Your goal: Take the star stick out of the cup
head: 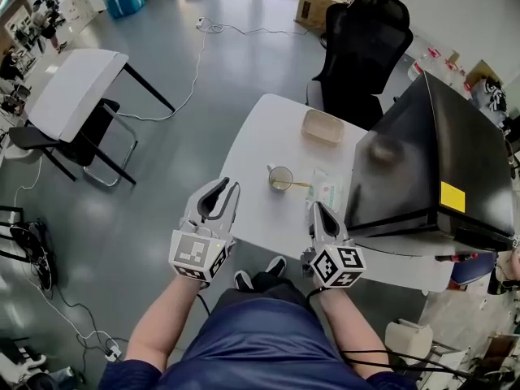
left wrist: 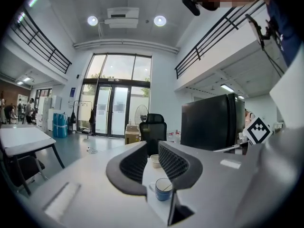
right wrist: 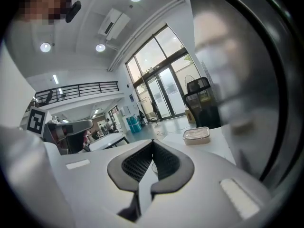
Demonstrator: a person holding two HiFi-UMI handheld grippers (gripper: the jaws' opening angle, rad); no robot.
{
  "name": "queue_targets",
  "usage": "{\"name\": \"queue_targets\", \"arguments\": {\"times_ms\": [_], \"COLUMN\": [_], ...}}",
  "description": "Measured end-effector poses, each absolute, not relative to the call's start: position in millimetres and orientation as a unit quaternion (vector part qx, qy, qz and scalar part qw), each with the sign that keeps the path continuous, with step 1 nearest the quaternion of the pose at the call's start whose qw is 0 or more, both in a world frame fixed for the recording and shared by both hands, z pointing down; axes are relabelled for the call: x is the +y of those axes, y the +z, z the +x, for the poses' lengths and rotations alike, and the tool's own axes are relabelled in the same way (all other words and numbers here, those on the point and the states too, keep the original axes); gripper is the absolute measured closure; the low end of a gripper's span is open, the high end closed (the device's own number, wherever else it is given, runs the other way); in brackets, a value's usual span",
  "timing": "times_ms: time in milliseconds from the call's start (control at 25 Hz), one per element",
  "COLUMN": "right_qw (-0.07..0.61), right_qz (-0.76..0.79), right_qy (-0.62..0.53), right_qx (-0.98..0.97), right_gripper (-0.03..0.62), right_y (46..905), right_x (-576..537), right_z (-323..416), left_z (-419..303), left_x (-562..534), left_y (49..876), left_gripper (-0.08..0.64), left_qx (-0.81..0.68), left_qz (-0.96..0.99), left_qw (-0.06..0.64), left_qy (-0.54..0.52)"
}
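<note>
Cup (head: 280, 178) near the bench's (head: 258, 132) front edge. The star stick (head: 299, 184) leans rightward over its rim, toward the nearer right tool (head: 318, 207), which is closed and empty. The left tool (head: 228, 187) is slightly parted and empty.

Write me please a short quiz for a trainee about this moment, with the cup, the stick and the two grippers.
1. True or false: the left gripper holds the cup.
2. Choose one. Where is the star stick? A: in the cup, leaning over its rim. B: in a glass jar. C: in a drawer.
3. Fill in the missing word: the tips of the right gripper fingers are ____, with nothing held between them.

Key:
1. False. Its fingers are apart and empty, short of the cup.
2. A.
3. together
</note>
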State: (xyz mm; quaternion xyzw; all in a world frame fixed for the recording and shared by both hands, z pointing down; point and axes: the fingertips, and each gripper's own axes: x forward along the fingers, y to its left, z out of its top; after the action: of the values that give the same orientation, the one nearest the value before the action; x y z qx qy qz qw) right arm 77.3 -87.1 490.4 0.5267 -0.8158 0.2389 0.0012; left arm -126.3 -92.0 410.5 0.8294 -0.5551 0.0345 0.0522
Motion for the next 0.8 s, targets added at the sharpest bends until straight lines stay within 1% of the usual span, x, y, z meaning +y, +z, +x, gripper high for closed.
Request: {"name": "queue_targets", "arguments": {"times_ms": [160,440,640,800], "right_qw": [-0.001,0.002,-0.006,-0.009], "right_qz": [0.519,0.517,0.549,0.572], "right_qy": [0.251,0.266,0.269,0.258], "right_qx": [-0.817,-0.814,-0.792,-0.779], "right_gripper": [0.584,0.584,0.584,0.584], "right_y": [498,508,507,502], "right_x": [-97,-104,-100,-95], "right_z": [87,93,99,104], "left_z": [-88,-32,-4,16], "left_x": [-107,-126,-133,-142], "left_y": [425,461,496,524], "left_gripper": [0.485,0.477,0.476,0.474], "left_qx": [-0.520,-0.446,-0.375,-0.322], "left_qz": [0.850,0.881,0.906,0.919], "left_qw": [0.049,0.014,0.024,0.019], "left_qy": [0.067,0.154,0.193,0.226]}}
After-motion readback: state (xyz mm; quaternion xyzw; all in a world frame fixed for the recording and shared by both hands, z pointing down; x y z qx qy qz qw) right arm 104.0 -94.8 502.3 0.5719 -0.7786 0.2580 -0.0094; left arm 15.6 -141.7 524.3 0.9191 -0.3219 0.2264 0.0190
